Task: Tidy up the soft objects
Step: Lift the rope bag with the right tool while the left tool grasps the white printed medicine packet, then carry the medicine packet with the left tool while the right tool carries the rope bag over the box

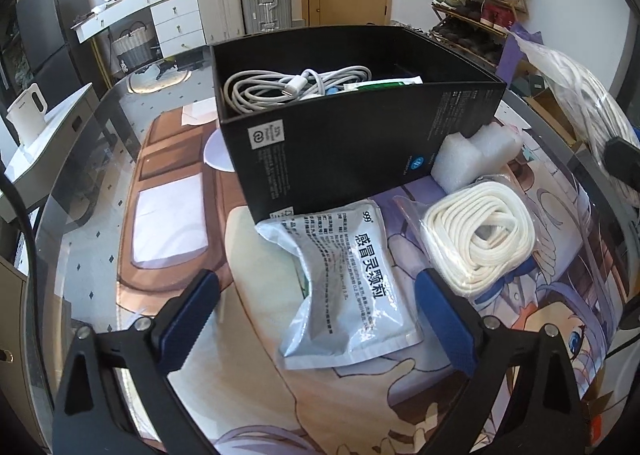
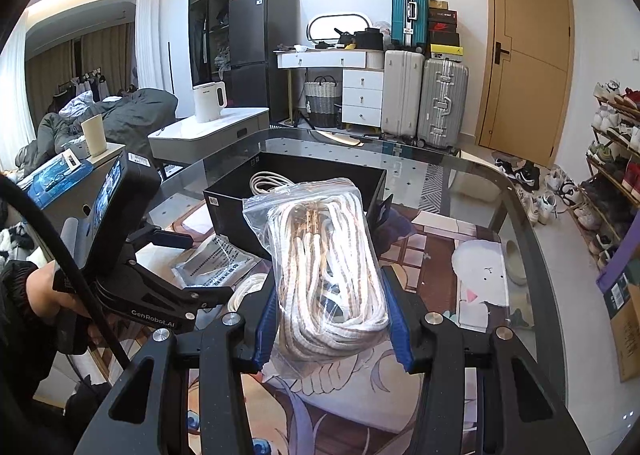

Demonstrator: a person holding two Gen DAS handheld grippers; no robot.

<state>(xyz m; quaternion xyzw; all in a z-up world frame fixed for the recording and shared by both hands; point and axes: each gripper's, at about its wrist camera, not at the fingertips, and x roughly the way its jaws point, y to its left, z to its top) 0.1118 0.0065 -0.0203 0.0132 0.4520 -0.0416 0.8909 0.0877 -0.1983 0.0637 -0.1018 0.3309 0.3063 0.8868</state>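
A black open box [image 1: 360, 143] stands on the glass table and holds a coiled white cable [image 1: 280, 89] and a green packet. In front of it lie a grey medicine sachet [image 1: 352, 287], a bagged coil of white rope [image 1: 480, 241] and a piece of white foam [image 1: 476, 155]. My left gripper [image 1: 316, 319] is open, low over the sachet. My right gripper [image 2: 332, 319] is shut on a clear bag of white-and-tan rope [image 2: 324, 267], held above the table in front of the box [image 2: 296, 191]. That bag shows at the right edge of the left wrist view [image 1: 592, 103].
An anime-print mat [image 1: 192, 255] covers the glass table [image 2: 460, 175]. A side table with a white kettle [image 2: 209, 101] stands left. Suitcases [image 2: 440, 103], a dresser and a shoe rack [image 2: 616, 143] line the far walls. The left gripper body [image 2: 132, 255] sits left of the bag.
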